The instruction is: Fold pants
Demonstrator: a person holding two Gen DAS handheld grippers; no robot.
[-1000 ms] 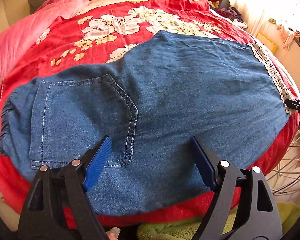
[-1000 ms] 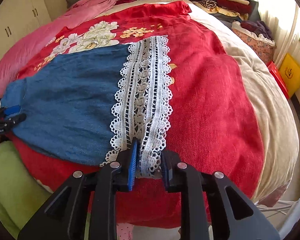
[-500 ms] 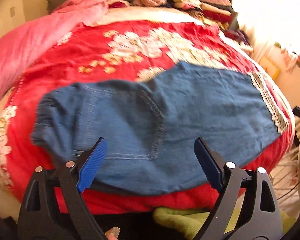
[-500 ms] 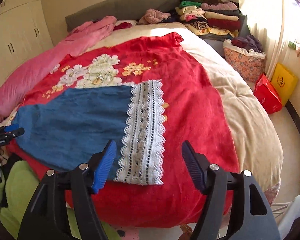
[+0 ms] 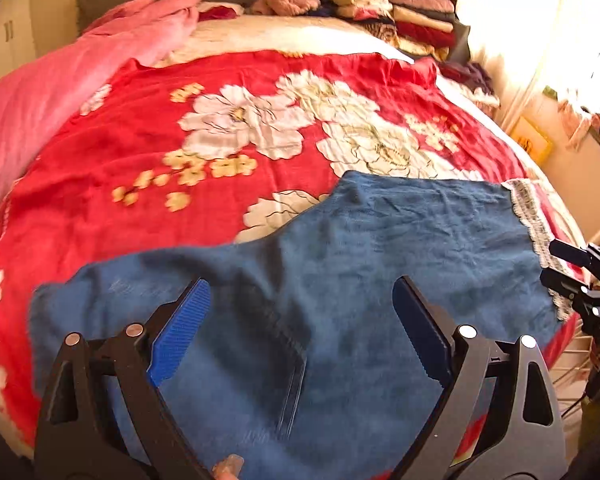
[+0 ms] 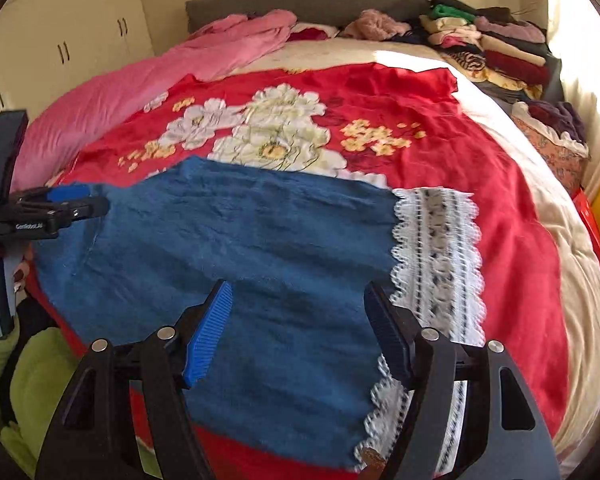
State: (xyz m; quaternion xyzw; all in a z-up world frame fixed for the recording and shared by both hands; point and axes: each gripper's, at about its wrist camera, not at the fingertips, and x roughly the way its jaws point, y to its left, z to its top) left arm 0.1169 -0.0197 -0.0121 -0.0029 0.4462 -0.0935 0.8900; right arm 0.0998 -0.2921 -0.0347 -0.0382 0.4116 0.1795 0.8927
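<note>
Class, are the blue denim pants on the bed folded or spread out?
Folded once: the blue denim pants lie flat as a single leg-width panel, one white lace hem showing.

The bed [image 6: 548,216] is carrying everything, its cream cover showing bare along the right edge; a red floral blanket [image 6: 440,128] is lying spread over most of it; the denim pants [image 6: 240,248] are lying flat on that blanket at the near edge, the white lace hem [image 6: 440,248] pointing toward the right edge; a pink quilt [image 6: 140,84] is running along the left edge; folded clothes [image 6: 500,48] are sitting stacked at the far right corner.
</note>
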